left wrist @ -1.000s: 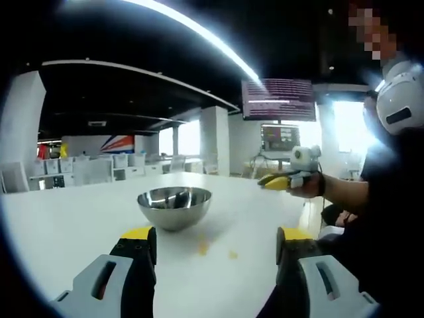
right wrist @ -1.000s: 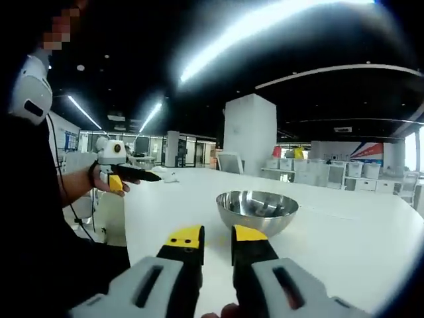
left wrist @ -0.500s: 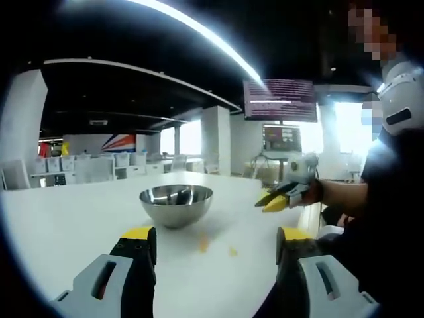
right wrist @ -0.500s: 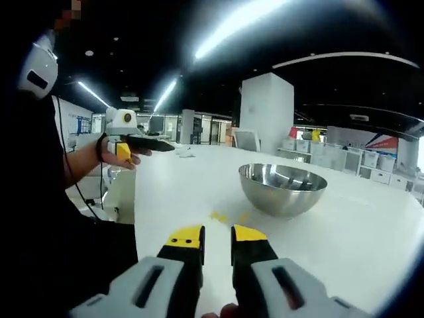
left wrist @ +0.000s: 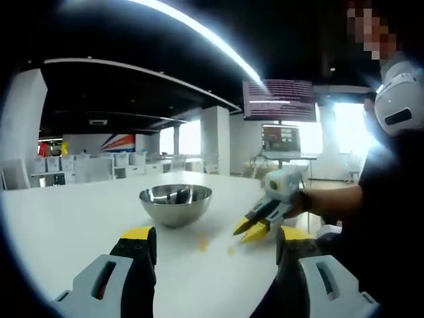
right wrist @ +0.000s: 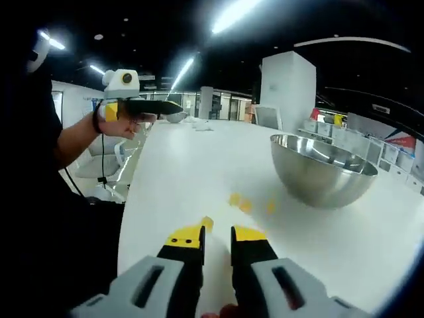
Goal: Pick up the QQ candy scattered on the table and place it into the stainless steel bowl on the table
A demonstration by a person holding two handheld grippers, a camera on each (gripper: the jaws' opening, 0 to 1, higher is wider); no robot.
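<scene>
Step in hand, by my judgement: right yellow-tipped gripper (right wrist: 216, 238) approaching the small yellow QQ candies (right wrist: 239, 203) on the white table (right wrist: 179, 172). Its jaws are narrowly parted; widen them to straddle one piece. Candies lie scattered just beside the shiny stainless steel bowl (right wrist: 322, 171). Left yellow-tipped gripper (left wrist: 215, 244) is held spread wide.

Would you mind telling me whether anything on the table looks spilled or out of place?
Yes: several small yellow candies lie loose on the white table beside the stainless steel bowl, not in it. One sits just ahead of the right claw. The bowl itself stands upright.
</scene>
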